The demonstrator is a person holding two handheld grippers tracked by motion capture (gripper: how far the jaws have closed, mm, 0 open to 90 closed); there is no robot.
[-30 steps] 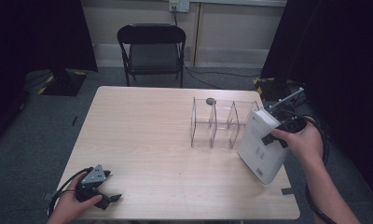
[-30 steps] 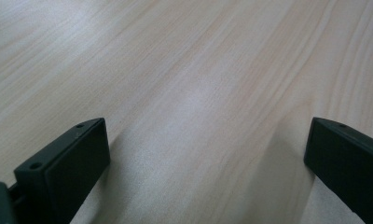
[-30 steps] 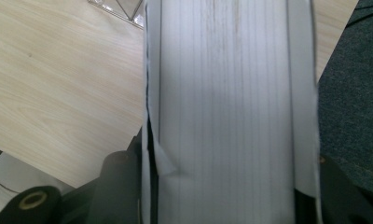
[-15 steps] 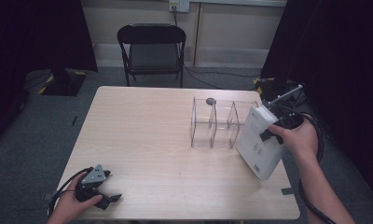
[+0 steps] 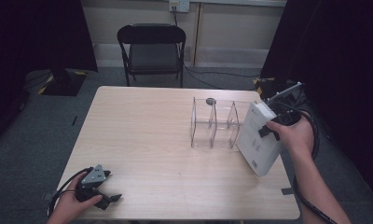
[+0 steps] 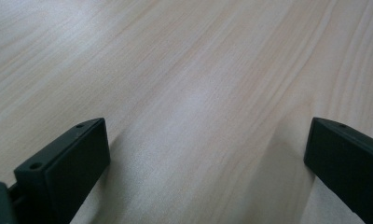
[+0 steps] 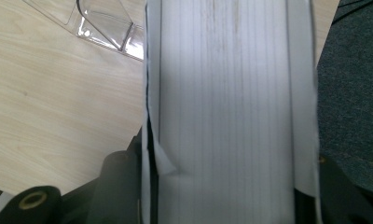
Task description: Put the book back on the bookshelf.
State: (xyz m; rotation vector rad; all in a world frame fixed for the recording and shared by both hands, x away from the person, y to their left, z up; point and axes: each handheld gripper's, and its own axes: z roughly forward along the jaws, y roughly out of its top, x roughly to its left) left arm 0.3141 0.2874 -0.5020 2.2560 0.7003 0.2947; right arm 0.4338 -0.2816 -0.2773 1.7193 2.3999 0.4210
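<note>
My right gripper is clamped on a thick white book, one jaw on each cover, and I hold it tilted above the right part of the table. From the high view the book leans: its upper end sits up by my gripper, and its lower corner hangs down toward the table's right edge, though I cannot tell whether that corner touches the wood. The cover facing up is plain white with a few small dark marks and a little printed block near the lower end.

Looking along my right gripper's jaws, the book stands straight ahead of them with its page block toward me: a wide pale band of fine lengthwise lines with faint brownish smudges near the far end. White covers flank it on both sides, and the left cover curls away slightly near the jaw. The black jaws press against both covers at the bottom of that view.

Just beyond the book, on its far left from the gripper, stands a clear plastic divider rack, close beside the book's cover.

My left gripper rests at the near left corner of the table, jaws spread apart with bare wood between them, gripping nothing.
</note>
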